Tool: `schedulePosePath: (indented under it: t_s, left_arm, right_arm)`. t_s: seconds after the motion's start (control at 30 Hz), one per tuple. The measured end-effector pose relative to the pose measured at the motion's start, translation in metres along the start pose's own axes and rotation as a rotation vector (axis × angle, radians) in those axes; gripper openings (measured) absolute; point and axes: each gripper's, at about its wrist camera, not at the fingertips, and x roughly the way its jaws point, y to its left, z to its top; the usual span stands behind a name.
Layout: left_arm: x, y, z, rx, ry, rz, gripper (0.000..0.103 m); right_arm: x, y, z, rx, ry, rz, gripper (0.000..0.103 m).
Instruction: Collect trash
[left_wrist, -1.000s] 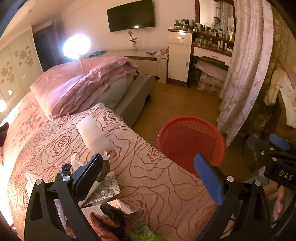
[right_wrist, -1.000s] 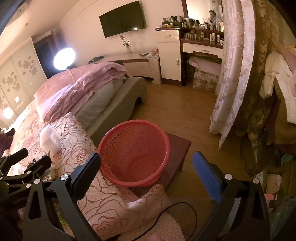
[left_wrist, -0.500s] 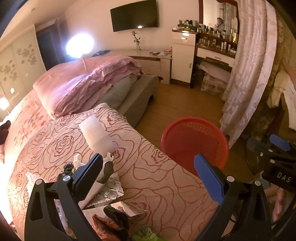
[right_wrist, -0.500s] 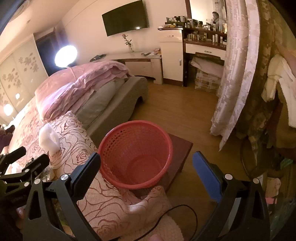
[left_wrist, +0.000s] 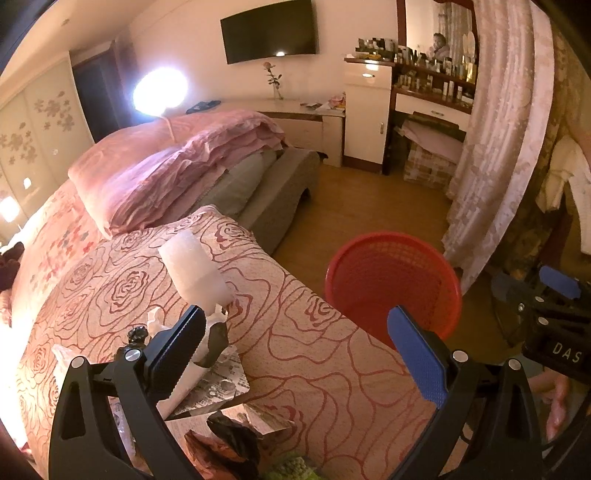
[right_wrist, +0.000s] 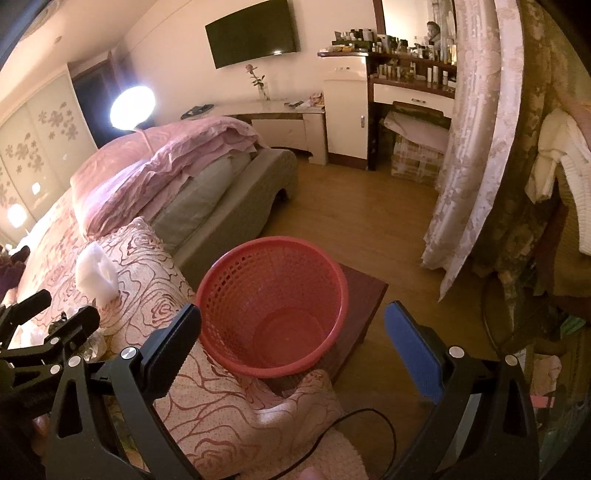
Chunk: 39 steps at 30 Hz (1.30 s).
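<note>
A red mesh basket stands on the floor beside the bed; in the right wrist view it is empty and rests on a low dark wooden stand. Trash lies on the rose-patterned bedspread: a white foam sleeve, a silver printed wrapper, crumpled dark and brown wrappers, a green scrap. My left gripper is open and empty above the bedspread. My right gripper is open and empty over the basket. The foam sleeve also shows in the right wrist view.
A pink folded duvet lies on the bed, a grey bench at its foot. A lace curtain hangs at the right. A white cabinet and dresser stand at the back. A black cable crosses the bed corner.
Both views have shifted slightly; the basket and the foam sleeve sit a little further right in the frames. Both grippers stay open and empty.
</note>
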Motion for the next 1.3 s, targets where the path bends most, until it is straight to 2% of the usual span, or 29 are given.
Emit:
schedulePosePath:
  t_s: [1.3]
  left_arm:
    - [-0.003, 0.024, 0.0, -0.07, 0.017, 0.015, 0.095]
  right_arm:
    - [0.011, 0.018, -0.009, -0.045, 0.024, 0.025, 0.096]
